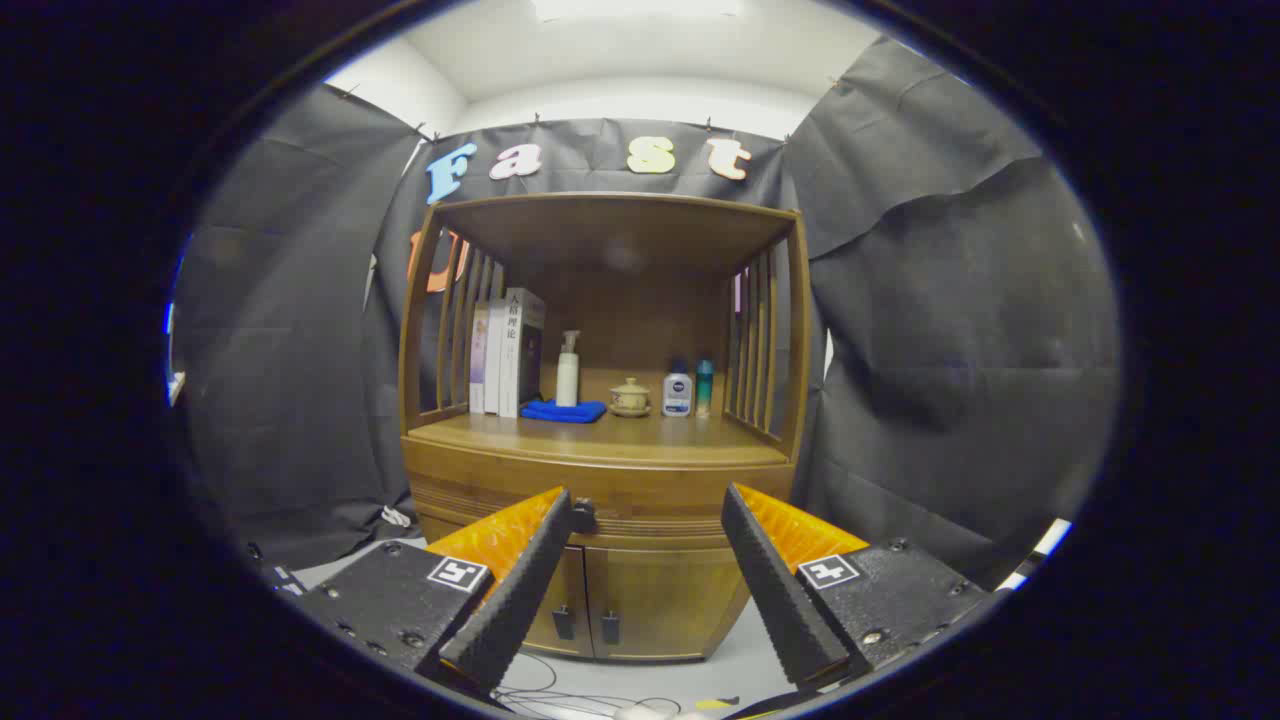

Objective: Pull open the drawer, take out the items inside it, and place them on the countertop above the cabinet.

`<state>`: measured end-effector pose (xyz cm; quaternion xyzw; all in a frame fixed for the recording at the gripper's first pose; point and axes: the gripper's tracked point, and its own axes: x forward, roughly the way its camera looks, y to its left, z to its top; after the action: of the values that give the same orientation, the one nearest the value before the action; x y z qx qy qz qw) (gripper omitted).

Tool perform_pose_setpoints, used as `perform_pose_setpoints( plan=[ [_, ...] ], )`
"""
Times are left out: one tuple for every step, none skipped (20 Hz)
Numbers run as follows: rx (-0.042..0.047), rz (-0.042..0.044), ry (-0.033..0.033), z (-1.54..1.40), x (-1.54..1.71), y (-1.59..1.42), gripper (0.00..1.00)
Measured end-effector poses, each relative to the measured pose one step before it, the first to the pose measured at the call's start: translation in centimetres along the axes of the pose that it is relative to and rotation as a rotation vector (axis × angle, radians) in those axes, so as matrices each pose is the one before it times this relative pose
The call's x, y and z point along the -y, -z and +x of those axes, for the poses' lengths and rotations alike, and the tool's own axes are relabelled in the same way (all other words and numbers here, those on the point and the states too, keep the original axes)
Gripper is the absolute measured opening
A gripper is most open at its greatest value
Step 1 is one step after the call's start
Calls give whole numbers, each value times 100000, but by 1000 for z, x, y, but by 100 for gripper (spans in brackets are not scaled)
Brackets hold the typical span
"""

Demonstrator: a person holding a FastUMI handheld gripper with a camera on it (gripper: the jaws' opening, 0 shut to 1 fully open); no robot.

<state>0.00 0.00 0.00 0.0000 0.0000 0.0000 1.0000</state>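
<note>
My gripper (648, 500) open, empty, facing shut drawer (600, 500). Knob (583, 515) sits beside one finger, not between; closing here could miss it.

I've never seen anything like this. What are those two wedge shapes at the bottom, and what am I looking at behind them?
Those wedges are the two fingers of a hand-held gripper; the camera rides on it and looks forward along them. The fingers stand open, holding nothing. Beyond them is a wooden cabinet. Its drawer looks closed, with a dark knob just beside one finger. On the countertop stand books, a pump bottle on a blue cloth, a small lidded cup and two little bottles.
</note>
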Motion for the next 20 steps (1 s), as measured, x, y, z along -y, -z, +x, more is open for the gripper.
perform_pose_setpoints(
  plan=[
    [94, 603, -304, -159, -9, -286, 98],
    [291, 347, -376, -25, -198, -230, 98],
    [15, -114, -205, -96, -103, -250, 98],
    [-8, -378, 99, -111, 64, -83, 98],
    [502, -258, 137, -91, -7, -222, 98],
    [756, -182, -40, -127, -67, -311, 98],
    [521, 128, -66, -85, -99, -260, 98],
    [-106, 66, -437, -67, -137, 83, 98],
    [-58, 160, -415, 20, -137, 29, 98],
    [-150, 97, -216, -17, -50, -26, 98],
    [368, 33, -119, 56, -73, -111, 98],
    [204, -113, 21, 49, 93, -79, 98],
    [-26, -127, 143, 215, 41, 67, 98],
    [-218, 192, -45, 176, -68, 82, 98],
    [-675, 129, -346, 309, -127, 159, 98],
    [-1209, 92, -426, 375, -180, 483, 98],
    [-753, 61, -310, 506, -74, 313, 98],
    [-681, 48, -149, 587, -149, 221, 98],
    [-413, -33, -329, 499, -278, 320, 98],
    [-268, -30, -569, 551, -343, 194, 98]
  ],
)
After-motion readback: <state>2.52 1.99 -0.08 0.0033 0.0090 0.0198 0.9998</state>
